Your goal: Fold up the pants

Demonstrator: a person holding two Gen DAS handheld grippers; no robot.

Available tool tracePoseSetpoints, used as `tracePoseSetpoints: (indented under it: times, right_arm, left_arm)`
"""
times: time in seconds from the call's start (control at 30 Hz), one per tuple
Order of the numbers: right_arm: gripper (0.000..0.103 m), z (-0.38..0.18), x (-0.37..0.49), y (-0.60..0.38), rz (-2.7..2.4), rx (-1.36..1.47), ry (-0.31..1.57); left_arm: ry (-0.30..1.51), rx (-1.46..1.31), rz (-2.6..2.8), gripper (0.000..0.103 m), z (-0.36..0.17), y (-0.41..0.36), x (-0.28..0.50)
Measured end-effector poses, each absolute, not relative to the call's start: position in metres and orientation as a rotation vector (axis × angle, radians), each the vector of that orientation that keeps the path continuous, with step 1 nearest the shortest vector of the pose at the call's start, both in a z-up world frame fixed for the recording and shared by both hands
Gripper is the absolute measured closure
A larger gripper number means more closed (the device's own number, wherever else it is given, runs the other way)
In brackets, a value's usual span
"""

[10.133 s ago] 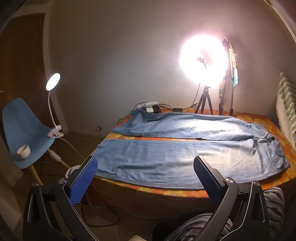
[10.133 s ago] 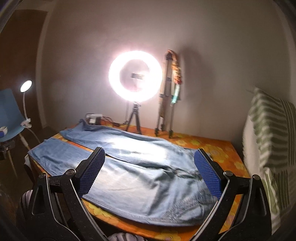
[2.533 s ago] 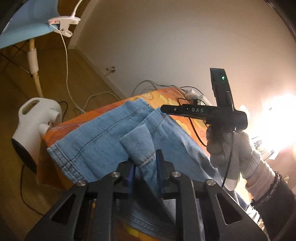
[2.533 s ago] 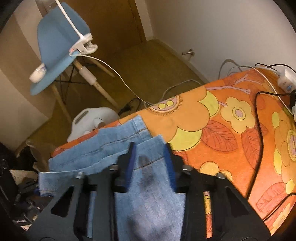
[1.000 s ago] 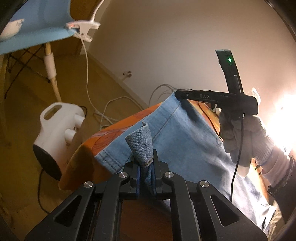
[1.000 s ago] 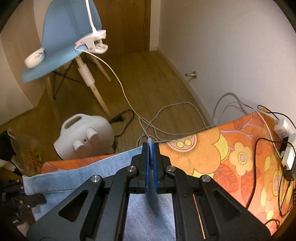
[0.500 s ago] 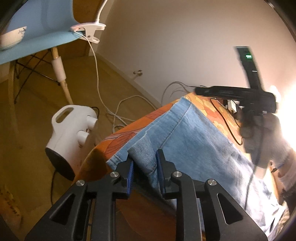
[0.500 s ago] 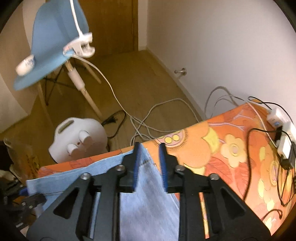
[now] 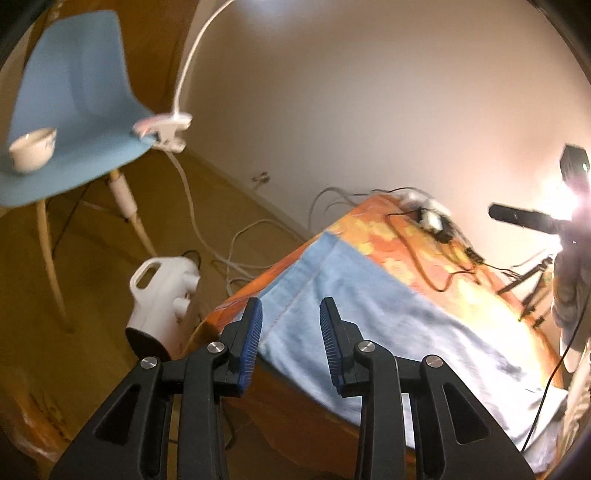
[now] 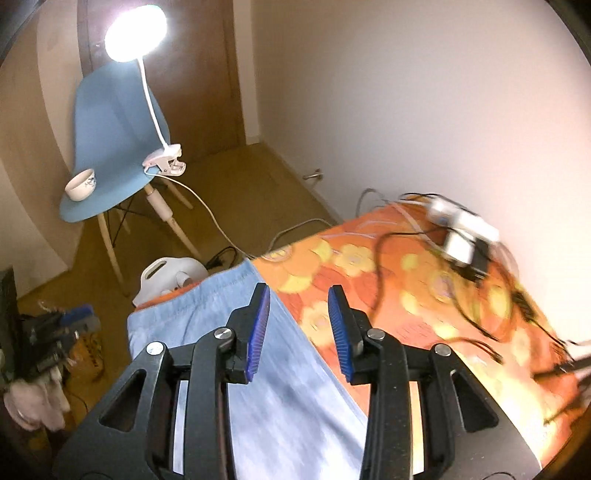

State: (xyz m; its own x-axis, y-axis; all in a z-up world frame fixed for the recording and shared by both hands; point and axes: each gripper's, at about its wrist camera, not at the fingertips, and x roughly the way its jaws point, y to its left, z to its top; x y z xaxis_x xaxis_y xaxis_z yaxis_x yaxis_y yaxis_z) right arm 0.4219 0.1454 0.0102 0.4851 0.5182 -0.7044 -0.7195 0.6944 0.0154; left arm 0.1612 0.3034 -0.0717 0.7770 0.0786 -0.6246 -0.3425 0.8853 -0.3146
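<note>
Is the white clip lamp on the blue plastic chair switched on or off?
On. In the right wrist view the white clip lamp has a brightly glowing round head; its clip grips the edge of the blue plastic chair.

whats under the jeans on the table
The jeans lie on an orange flowered tablecloth, which shows beside them and past their hem, running on under the denim. Whatever else lies beneath the denim, and the tabletop itself, is covered.

Warm, dim room light fills both fisheye views, whose corners go black and whose edges bend. A round white clip-on lamp [image 10: 135, 32] blooms far left, and harsh glare burns out the left-wrist view's right edge. Motion blur smears the orange flowered worktop cover [image 10: 424, 295] and white power strip [image 10: 461, 221].
</note>
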Motion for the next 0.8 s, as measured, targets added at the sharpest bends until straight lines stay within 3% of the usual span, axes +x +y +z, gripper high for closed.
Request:
tracePoseSetpoints:
  times: [0.4,0.8]
  right_arm:
    - [0.069,0.07,0.333,-0.018,0.63,-0.225,0.71]
    - [0.069,0.06,0.232,-0.214,0.368,-0.103,0.751]
  left_arm:
    - [0.613,-0.343,0.036,0.072,-0.011,0.225,0.142]
    - [0.67,-0.287,-0.232,0.072,-0.007,0.116,0.156]
